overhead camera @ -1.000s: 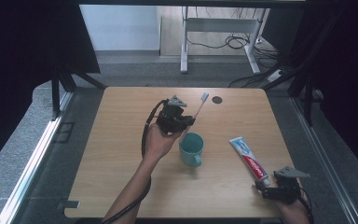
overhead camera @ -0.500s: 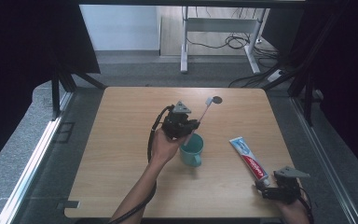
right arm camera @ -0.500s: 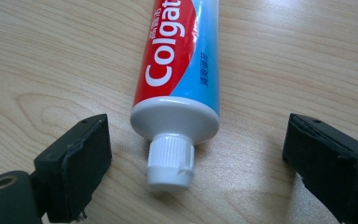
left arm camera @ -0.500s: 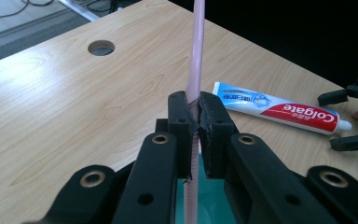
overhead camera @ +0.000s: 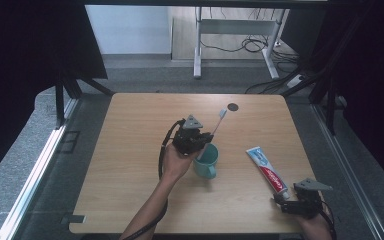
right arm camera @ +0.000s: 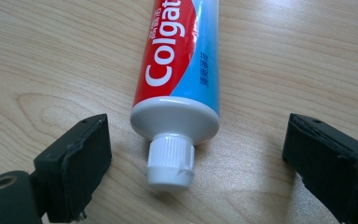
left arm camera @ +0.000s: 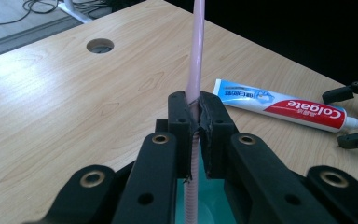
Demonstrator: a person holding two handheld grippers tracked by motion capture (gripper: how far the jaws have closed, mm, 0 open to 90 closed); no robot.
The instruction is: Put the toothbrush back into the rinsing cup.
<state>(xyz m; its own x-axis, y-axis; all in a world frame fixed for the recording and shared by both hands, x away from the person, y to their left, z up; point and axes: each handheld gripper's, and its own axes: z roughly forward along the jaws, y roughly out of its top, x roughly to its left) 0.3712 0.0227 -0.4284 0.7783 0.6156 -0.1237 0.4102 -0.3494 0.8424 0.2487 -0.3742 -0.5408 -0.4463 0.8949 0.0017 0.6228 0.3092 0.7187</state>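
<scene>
The wooden table [overhead camera: 130,165] carries everything, with a round hole [overhead camera: 233,106] near its far edge. Close to the table's middle stands a teal cup [overhead camera: 206,161], and the left gripper [overhead camera: 203,138] hangs just above its left rim, jaws clamped together on a pink toothbrush [left arm camera: 194,65]; the handle's lower end dips into the cup, while the brush head leans up and away to the far right. A toothpaste tube [overhead camera: 267,169] lies flat on the right, cap toward the near edge. The right gripper [right arm camera: 196,161] sits at that cap, its jaws spread wide apart on either side without touching it.
</scene>
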